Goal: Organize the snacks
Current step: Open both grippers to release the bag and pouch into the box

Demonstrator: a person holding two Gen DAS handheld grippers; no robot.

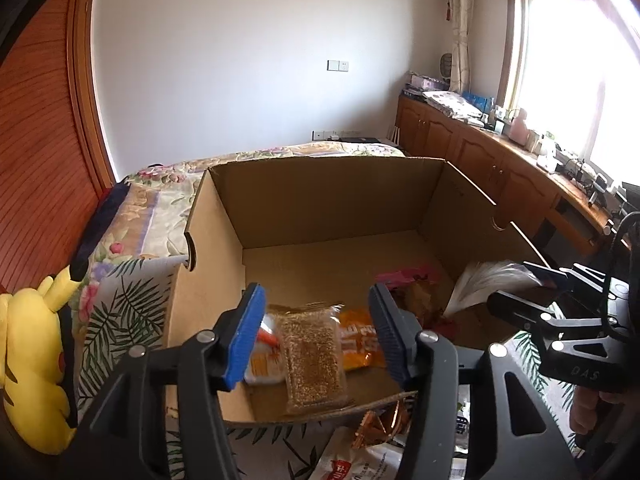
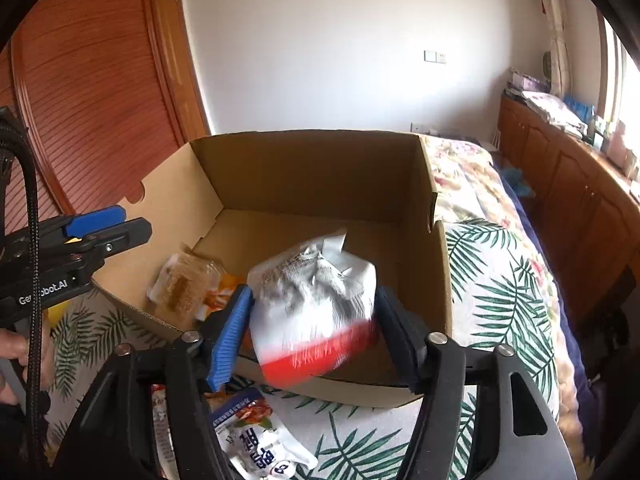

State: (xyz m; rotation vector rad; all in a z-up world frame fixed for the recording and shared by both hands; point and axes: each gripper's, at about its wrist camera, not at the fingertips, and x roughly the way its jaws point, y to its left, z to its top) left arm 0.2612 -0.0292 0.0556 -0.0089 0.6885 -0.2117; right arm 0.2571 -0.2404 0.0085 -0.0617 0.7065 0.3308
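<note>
Two tools over one open cardboard box (image 1: pixel 320 200) on the bed (image 2: pixel 500 280).

Right tool (image 2: pixel 314 292): released, jaws wide, with a white-and-red bag (image 2: pixel 316 304) between the pads and seemingly just off both. Bag over the box's near right corner, long axis running away from the camera, red end nearest, crimped seal end toward the far wall. Heavily blurred, print unreadable.

Left tool (image 1: pixel 316 292): released too, nothing between the pads. Directly below, on the box floor by the near wall, a brown grain packet (image 1: pixel 312 352), long axis running from the near wall inward. Partly under it, an orange packet (image 1: pixel 358 340) and a white one, both half covered.

Only from the left wrist: a pink packet (image 1: pixel 408 276) deeper in the box, partly behind the right-hand finger, and a yellow plush toy (image 1: pixel 32 360) at the left edge. The bag there merely a white smear ahead of the right tool.

Only from the right wrist: the bag's red end, and a white pouch with blue print (image 2: pixel 256 440) on the bed before the box, cut off by the tool's frame.
</note>
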